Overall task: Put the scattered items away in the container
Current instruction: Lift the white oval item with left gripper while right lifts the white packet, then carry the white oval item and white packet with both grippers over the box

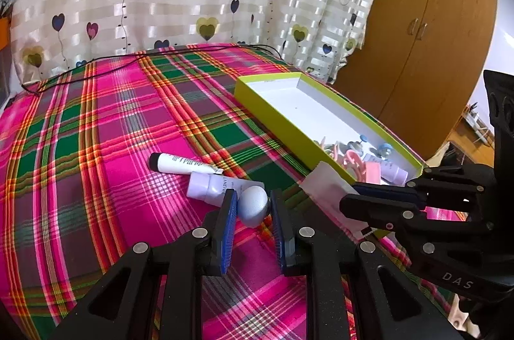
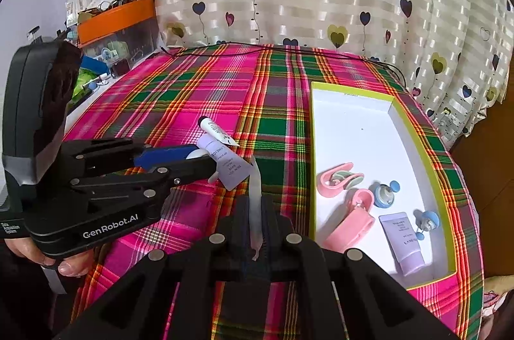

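My left gripper (image 1: 253, 206) is closed around a pale blue egg-shaped item (image 1: 253, 205) on the plaid cloth; both pads touch it. Beside it lie a lilac tube (image 1: 212, 187) and a white tube with a black cap (image 1: 180, 164). My right gripper (image 2: 257, 211) is shut on a flat white sachet (image 2: 256, 195), held above the cloth left of the lime-edged box (image 2: 350, 131). The box holds pink clips (image 2: 340, 176), blue pins (image 2: 385, 192) and another lilac tube (image 2: 404, 240). The left gripper also shows in the right wrist view (image 2: 192, 158).
A black cable (image 1: 128, 64) runs along the table's far edge by the heart-print curtain. A wooden wardrobe (image 1: 417, 28) stands to the right. An orange-lidded bin with clutter (image 2: 115, 25) sits off the table's left side.
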The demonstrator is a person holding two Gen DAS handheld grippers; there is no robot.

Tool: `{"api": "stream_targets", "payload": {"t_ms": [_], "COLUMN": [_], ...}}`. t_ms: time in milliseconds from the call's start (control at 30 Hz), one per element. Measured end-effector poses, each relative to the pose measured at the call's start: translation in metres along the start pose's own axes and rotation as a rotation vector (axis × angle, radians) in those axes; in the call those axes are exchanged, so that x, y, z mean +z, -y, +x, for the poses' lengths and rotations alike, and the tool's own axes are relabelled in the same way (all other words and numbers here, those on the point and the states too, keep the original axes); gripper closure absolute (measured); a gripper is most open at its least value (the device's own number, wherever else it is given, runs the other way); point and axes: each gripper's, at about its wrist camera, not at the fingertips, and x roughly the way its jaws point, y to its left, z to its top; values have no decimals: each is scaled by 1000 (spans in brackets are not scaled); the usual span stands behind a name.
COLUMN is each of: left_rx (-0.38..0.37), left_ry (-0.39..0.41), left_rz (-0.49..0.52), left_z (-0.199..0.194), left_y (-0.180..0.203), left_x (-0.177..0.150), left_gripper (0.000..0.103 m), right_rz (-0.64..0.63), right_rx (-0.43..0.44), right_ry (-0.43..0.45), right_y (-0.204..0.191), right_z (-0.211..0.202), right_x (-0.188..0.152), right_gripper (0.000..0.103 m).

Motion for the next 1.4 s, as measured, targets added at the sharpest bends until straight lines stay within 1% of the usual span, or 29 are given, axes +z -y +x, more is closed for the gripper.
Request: {"api": "stream_targets", "payload": {"t_ms": [233, 700, 1100, 1267, 1400], "left_rx": [-8, -26, -21, -8, 1], "left_ry": [7, 44, 70, 91, 92], "left_rz": [11, 32, 51, 51, 46], "left_z": [-1, -10, -14, -18, -18], "left_y": [5, 11, 19, 23, 27], "left_x": [-1, 1, 2, 4, 7], "left_gripper": [82, 82, 82, 82, 82], "right_rz": [8, 18, 49, 62, 73], "right_rx": [-15, -39, -47, -46, -42], "right_ry": [25, 48, 79, 94, 102], "right_y": [4, 3, 12, 18, 22], "right_z": [-12, -21, -30, -34, -35], "right_x": [0, -1, -5, -7, -7], "right_gripper": [95, 95, 95, 95, 95]}}
